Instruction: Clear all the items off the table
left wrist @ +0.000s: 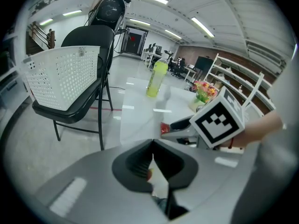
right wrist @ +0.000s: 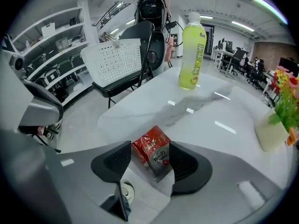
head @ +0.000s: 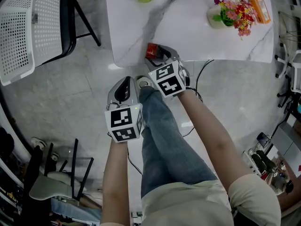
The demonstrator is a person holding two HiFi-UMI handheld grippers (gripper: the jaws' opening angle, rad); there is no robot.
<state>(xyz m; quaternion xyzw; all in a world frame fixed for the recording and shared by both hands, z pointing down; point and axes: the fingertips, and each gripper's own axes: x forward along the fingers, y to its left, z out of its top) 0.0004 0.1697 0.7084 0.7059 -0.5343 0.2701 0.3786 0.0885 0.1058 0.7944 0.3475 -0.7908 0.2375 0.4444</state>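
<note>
Red and glossy, the snack packet (right wrist: 152,150) lies flat on the white marble-patterned table (right wrist: 219,125), close to the edge nearest you. Your right tool (right wrist: 150,146) is released: its jaws stand apart on either side of the packet, which sits in the gap between the dark pads. The right pad is just beside the packet's silver end, but nothing is clamping it. Your left tool (left wrist: 153,143) is clenched with its tips pressed together and nothing gripped between them. It hangs off the table, over the grey floor (head: 94,93) beside your jeans leg (head: 162,135), nearer to you than the right tool. Farther across the table a yellow-green bottle (right wrist: 192,50) stands upright. Towards the right end there is a pale pot of pink and red flowers (head: 231,11), with an orange pack (head: 260,9) lying just beside it. To your left, well apart from the table, a white perforated basket (head: 23,29) rests on the seat of a black chair (left wrist: 88,41).
</note>
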